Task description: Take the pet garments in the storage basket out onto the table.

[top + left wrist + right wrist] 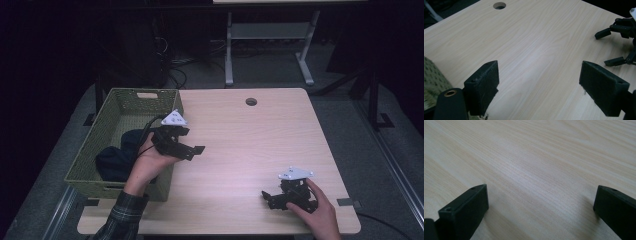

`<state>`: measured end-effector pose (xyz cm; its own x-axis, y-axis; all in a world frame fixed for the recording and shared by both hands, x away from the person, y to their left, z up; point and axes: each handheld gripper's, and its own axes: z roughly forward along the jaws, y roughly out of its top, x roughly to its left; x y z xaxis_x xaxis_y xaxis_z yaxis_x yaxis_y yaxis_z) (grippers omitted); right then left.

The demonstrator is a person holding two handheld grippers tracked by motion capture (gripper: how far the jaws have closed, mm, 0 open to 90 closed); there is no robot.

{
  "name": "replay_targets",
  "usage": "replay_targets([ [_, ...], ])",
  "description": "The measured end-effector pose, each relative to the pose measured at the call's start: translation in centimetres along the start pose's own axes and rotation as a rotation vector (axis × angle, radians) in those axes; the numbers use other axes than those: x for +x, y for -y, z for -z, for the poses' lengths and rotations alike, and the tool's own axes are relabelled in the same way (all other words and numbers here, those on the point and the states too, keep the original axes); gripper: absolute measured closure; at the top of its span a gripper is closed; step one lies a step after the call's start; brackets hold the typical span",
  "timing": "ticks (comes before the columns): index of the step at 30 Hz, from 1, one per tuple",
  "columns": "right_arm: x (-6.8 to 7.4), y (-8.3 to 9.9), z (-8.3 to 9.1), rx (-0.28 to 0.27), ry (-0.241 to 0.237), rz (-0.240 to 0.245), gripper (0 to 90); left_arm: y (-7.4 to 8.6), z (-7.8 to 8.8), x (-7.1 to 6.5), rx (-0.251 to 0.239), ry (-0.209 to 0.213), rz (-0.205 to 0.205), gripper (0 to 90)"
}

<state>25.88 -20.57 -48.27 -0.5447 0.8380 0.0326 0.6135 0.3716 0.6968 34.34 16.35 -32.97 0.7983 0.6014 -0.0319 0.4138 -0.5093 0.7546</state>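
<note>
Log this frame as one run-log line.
left tool: open, empty, beside green woven basket | right tool: open, empty | dark cloth: in basket

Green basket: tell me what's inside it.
The green basket holds a bundle of dark blue cloth. The person's left hand covers part of it; anything beneath the cloth is hidden.

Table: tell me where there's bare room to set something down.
The table is bare between the basket and the right gripper, and back to the round hole. The basket already holds a dark cloth, with the left gripper at its rim.
</note>
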Motion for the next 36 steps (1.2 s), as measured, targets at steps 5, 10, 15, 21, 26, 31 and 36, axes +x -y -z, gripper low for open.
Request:
replay_targets([
  [5, 0.0, 0.0, 0.0, 0.0, 0.0, 0.0, 0.0, 0.5, 1.1, 1.1, -0.006, -0.032, 0.021, 15.8],
  [10, 0.0, 0.0, 0.0, -0.002, 0.0, 0.004, 0.0, 1.0, 2.1, 2.1, -0.008, -0.057, 0.041, 18.2],
  [15, 0.0, 0.0, 0.0, -0.002, 0.001, 0.004, 0.0, 1.6, 3.0, 3.1, -0.008, -0.079, 0.059, 18.3],
  [21, 0.0, 0.0, 0.0, -0.002, 0.0, 0.005, 0.0, 2.5, 4.1, 4.4, 0.003, -0.126, 0.084, 18.3],
  [26, 0.0, 0.0, 0.0, -0.002, 0.001, 0.005, 0.0, 3.2, 5.1, 5.4, 0.009, -0.161, 0.1, 17.8],
  [31, 0.0, 0.0, 0.0, -0.002, 0.0, 0.004, 0.0, 4.0, 6.0, 6.2, 0.013, -0.191, 0.117, 17.7],
  [36, 0.0, 0.0, 0.0, -0.002, 0.0, 0.005, 0.0, 4.8, 6.7, 7.1, 0.034, -0.224, 0.137, 17.7],
])
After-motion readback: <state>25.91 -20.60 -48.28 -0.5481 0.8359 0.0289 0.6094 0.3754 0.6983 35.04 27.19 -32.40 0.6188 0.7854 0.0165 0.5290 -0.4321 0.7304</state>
